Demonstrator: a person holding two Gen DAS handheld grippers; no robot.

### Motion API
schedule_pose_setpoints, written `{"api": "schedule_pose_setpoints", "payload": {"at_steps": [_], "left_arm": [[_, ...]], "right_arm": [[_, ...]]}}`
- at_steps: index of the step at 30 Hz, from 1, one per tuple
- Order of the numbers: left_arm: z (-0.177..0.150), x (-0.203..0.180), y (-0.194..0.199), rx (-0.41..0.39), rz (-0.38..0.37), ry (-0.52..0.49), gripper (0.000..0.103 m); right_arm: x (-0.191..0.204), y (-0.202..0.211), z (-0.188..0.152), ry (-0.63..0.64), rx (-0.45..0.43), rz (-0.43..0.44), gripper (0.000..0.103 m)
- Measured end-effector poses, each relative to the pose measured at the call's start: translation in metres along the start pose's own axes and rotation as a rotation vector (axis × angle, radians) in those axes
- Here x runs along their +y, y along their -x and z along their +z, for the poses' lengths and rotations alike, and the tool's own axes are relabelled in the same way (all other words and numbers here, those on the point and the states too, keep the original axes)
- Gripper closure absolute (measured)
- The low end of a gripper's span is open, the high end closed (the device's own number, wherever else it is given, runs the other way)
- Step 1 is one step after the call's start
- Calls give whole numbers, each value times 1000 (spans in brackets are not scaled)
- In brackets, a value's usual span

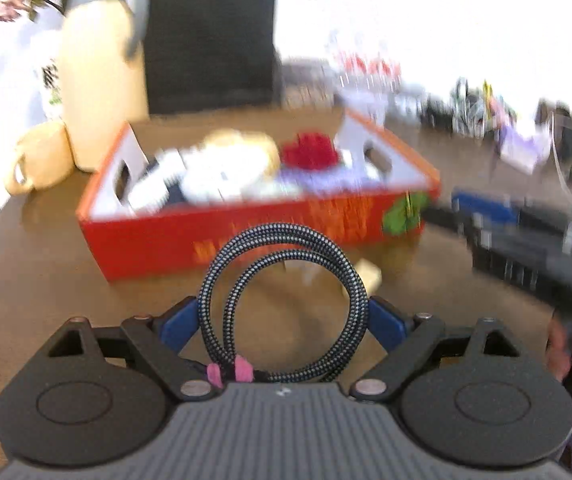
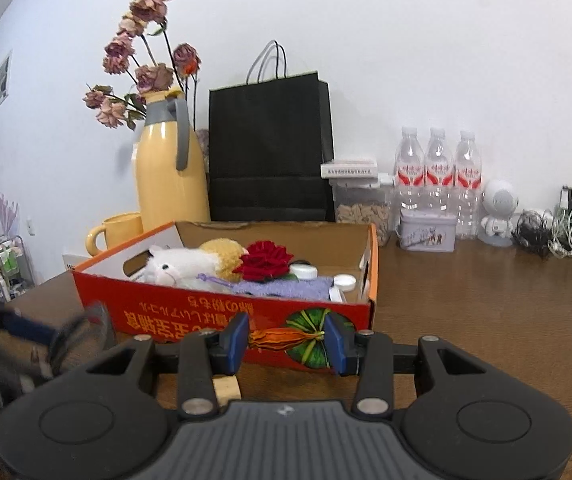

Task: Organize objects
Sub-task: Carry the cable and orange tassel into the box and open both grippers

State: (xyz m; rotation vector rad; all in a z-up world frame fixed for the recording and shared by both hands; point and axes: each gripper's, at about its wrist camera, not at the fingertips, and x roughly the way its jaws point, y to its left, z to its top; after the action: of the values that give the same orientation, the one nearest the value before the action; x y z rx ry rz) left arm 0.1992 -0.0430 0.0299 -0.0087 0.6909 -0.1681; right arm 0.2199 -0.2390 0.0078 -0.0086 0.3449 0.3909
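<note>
**Coiled cable in transit to the storage box**

Left gripper [image 1: 282,322]: the blue pads [image 1: 178,326] stand wide apart, one on each side of a coiled braided cable [image 1: 282,280]. The coil rises at lower centre of the left wrist view, bound at its base by a pink tie [image 1: 228,372]. The pads appear to press the outer turns of the coil, so the gripper is judged to be holding the cable; the exact contact is hard to confirm. The view is motion-blurred.

Right gripper [image 2: 286,340]: the jaws are parted with nothing between them. It hangs low over the wooden table [image 2: 486,312], just in front of the box. A small wooden block [image 2: 226,390] lies on the table beneath it.

Destination: the orange cardboard box [image 1: 222,240] sits at centre frame in both views. It already contains a plush toy [image 2: 182,266], a red rose [image 2: 264,266], a purple cloth [image 2: 282,288] and small white lids [image 2: 344,280].

Background: a yellow jug [image 2: 170,176], yellow mug [image 2: 118,230], black paper bag [image 2: 270,148] and water bottles [image 2: 438,176] stand along the wall.

Step in hand: carrying the cable toward the box. The next move calls for lifting the coil over the near wall, lowering it onto a free patch of the contents, then releasing. The wooden block appears to be the remaining loose item for the right gripper.
</note>
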Motion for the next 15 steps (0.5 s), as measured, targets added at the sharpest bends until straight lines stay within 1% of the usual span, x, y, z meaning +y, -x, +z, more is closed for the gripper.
{"api": "schedule_pose_setpoints", "payload": {"at_steps": [4, 7, 11, 15], "left_arm": [[22, 16, 11, -102, -2, 56, 13], [37, 27, 13, -168, -10, 89, 13], [55, 35, 8, -220, -14, 119, 13], [69, 46, 0, -244, -7, 150, 13]], "right_arm": [[10, 2, 5, 40, -28, -13, 63], [13, -4, 12, 29, -26, -15, 63], [20, -17, 27, 26, -33, -27, 63], [26, -33, 46, 28, -55, -40, 63]]}}
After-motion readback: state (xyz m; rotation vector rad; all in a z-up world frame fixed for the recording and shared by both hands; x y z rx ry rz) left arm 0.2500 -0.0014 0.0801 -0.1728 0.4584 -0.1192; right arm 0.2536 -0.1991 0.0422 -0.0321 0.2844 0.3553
